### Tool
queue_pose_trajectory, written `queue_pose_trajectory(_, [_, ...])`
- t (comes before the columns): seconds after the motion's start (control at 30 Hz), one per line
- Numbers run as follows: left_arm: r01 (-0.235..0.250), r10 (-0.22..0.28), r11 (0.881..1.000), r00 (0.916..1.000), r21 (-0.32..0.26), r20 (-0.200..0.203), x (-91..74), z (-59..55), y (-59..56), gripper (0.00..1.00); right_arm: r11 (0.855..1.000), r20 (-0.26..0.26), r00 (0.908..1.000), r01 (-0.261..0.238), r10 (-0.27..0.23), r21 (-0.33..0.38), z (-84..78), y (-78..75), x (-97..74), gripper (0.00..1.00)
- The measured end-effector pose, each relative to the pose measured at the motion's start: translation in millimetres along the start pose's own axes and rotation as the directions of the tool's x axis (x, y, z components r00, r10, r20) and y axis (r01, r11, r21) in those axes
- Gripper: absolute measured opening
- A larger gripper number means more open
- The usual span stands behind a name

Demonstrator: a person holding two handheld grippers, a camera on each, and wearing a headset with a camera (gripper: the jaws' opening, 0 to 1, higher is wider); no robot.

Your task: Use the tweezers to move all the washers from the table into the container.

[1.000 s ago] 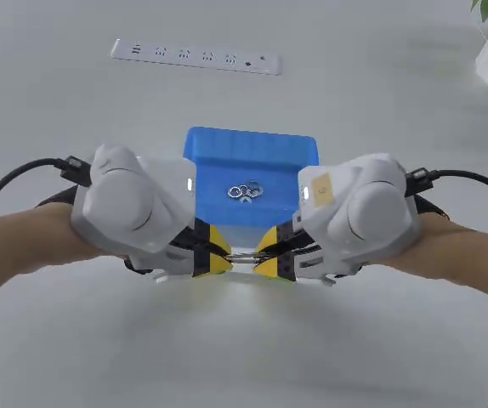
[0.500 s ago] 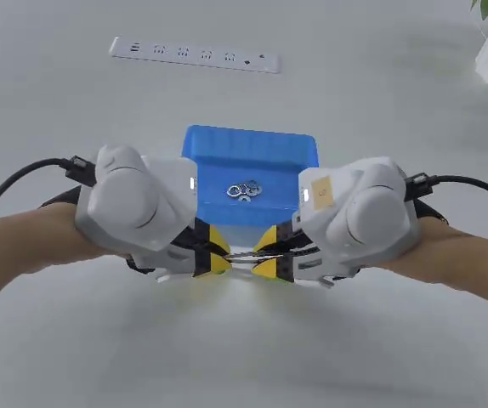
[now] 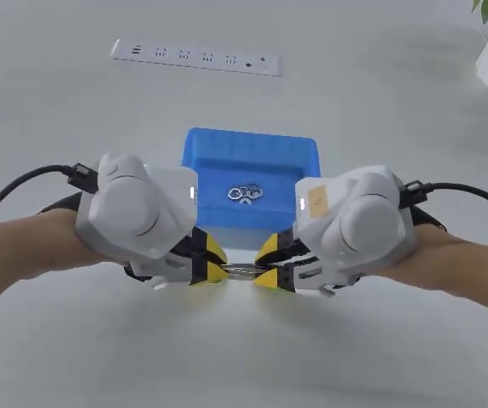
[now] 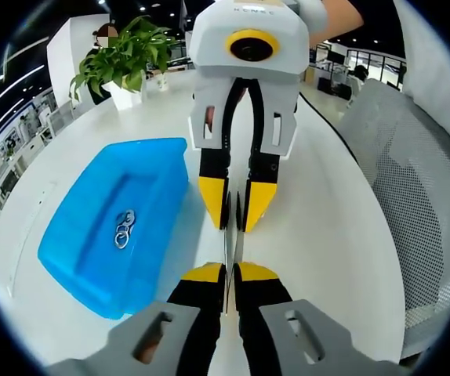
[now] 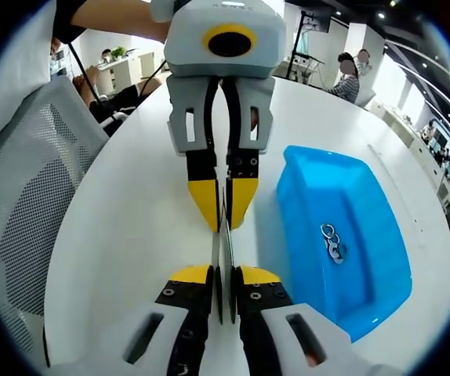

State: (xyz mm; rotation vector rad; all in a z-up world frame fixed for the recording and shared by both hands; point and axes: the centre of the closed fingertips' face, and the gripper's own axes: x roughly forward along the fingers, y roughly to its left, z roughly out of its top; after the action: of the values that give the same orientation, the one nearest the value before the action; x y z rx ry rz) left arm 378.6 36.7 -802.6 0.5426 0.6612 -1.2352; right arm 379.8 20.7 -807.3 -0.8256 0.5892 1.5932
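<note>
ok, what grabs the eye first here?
The left gripper and right gripper face each other almost tip to tip just in front of the blue container. Both pairs of jaws are shut on the thin tweezers spanning between them. A small cluster of washers lies near the container's middle.

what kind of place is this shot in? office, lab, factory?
Likely an open-plan office or lab: a mesh office chair beside the white table, a potted plant, and a power strip lying on it.

The washers [image 3: 246,193] overlap, perhaps three, too small to count; jaws hide most of the tweezers [image 3: 242,271].
</note>
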Motion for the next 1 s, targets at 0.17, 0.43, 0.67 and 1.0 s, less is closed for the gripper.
queue_pose_trajectory(0.17, [0.007, -0.007, 1.0, 0.9999, -0.03, 0.012, 0.7, 1.0, 0.9, 0.09, 1.0, 0.0, 1.0, 0.005, -0.005, 0.006, -0.6, -0.2, -0.6, 0.14])
queue_pose_trajectory(0.43, [0.005, -0.005, 0.999, 0.9999, -0.036, 0.013, -3.0, 3.6, -0.2, 0.23, 1.0, 0.006, 0.9996, 0.027, -0.027, 0.009, 0.9, -1.6, -9.0, 0.2])
queue_pose_trajectory(0.67, [-0.047, 0.071, 0.982, 0.9889, -0.184, 0.13, -38.6, 9.7, -8.4, 0.53, 0.987, 0.178, 0.9751, 0.113, -0.132, 0.114, 17.4, -15.1, -47.6, 0.39])
queue_pose_trajectory(1.0, [-0.278, 0.348, 0.896, 0.9237, -0.346, 0.16, -107.4, -7.0, -8.4, 0.97, 0.962, 0.275, 0.9322, 0.182, -0.235, 0.204, 19.3, -1.8, -102.1, 0.56])
